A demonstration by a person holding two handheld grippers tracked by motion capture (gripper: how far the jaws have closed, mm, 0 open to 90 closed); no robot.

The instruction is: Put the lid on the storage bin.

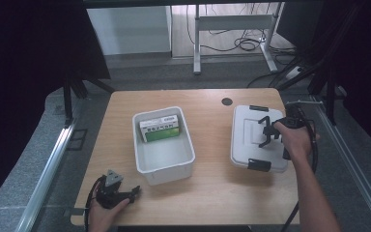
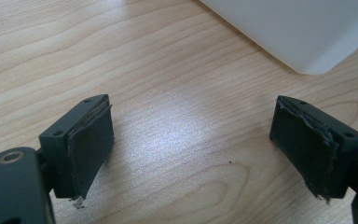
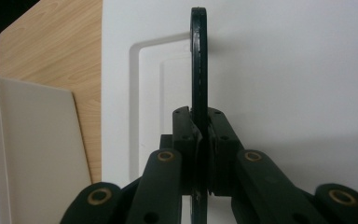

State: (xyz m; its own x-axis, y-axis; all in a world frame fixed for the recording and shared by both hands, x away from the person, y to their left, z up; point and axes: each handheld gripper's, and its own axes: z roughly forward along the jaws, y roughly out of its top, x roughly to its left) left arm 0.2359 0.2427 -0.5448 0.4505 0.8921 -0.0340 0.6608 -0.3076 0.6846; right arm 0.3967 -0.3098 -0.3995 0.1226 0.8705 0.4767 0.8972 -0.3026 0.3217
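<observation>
An open white bin (image 1: 138, 150) stands mid-table with a green box (image 1: 162, 130) lying in its far end. To its right lies a white lid (image 1: 245, 140) with black latches at both ends. My right gripper (image 1: 269, 133) hovers over the lid, shut on its thin black handle (image 3: 199, 60), which stands upright between the pads of the right gripper (image 3: 200, 135). My left gripper (image 1: 134, 191) rests near the table's front left edge. In the left gripper view my left gripper (image 2: 193, 140) is open over bare wood, with a corner of the bin (image 2: 298, 32) just ahead.
A round cable hole (image 1: 227, 101) sits in the wooden table (image 1: 207, 193) behind the lid. The bin's wall (image 3: 32, 154) is close on the left in the right gripper view. Black drapes, a desk frame and floor cables stand beyond the table.
</observation>
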